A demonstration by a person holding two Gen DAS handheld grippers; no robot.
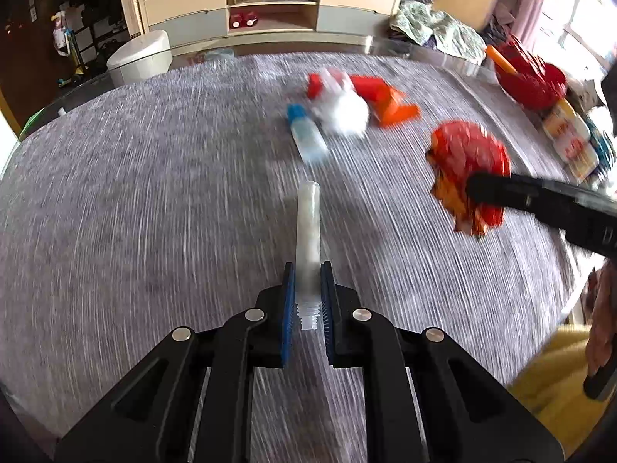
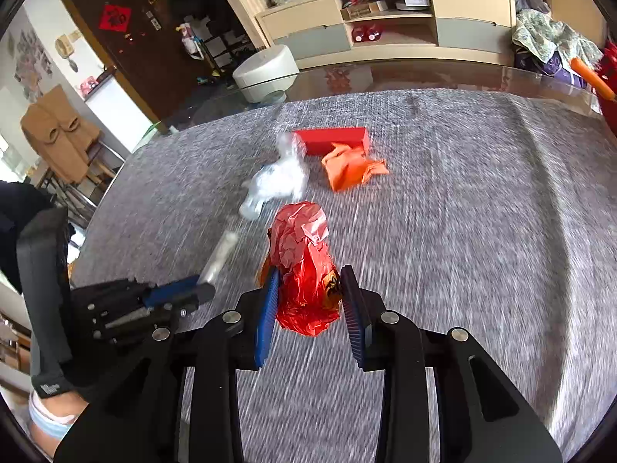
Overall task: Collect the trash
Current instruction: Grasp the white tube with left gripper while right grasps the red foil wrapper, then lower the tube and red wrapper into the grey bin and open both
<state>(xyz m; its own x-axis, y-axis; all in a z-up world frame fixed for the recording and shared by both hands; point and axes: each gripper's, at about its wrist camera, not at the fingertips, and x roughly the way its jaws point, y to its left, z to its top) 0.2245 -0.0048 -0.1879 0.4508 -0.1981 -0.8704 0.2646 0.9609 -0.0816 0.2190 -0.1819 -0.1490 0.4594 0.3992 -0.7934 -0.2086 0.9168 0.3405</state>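
Note:
My left gripper point(image 1: 307, 270) is shut on a clear plastic tube point(image 1: 307, 223) that sticks forward over the grey tablecloth point(image 1: 154, 193). My right gripper point(image 2: 310, 269) is shut on a crumpled red foil wrapper point(image 2: 304, 254), held just above the cloth. From the left wrist view the right gripper point(image 1: 474, 185) reaches in from the right with the red wrapper point(image 1: 466, 150). The left gripper point(image 2: 204, 283) and its tube point(image 2: 221, 254) show at the lower left of the right wrist view. Farther back lie a blue-capped bottle point(image 1: 306, 135), crumpled white plastic point(image 2: 277, 181), a red box point(image 2: 331, 141) and an orange wrapper point(image 2: 351, 168).
A red basket point(image 1: 532, 77) and yellow-labelled packages point(image 1: 570, 139) crowd the table's right edge. The bare glass rim point(image 2: 424, 77) runs along the far side. Beyond it stand a white round bin point(image 2: 266, 71) and a low cabinet point(image 2: 385, 19). A coat-draped chair point(image 2: 58, 135) stands at the left.

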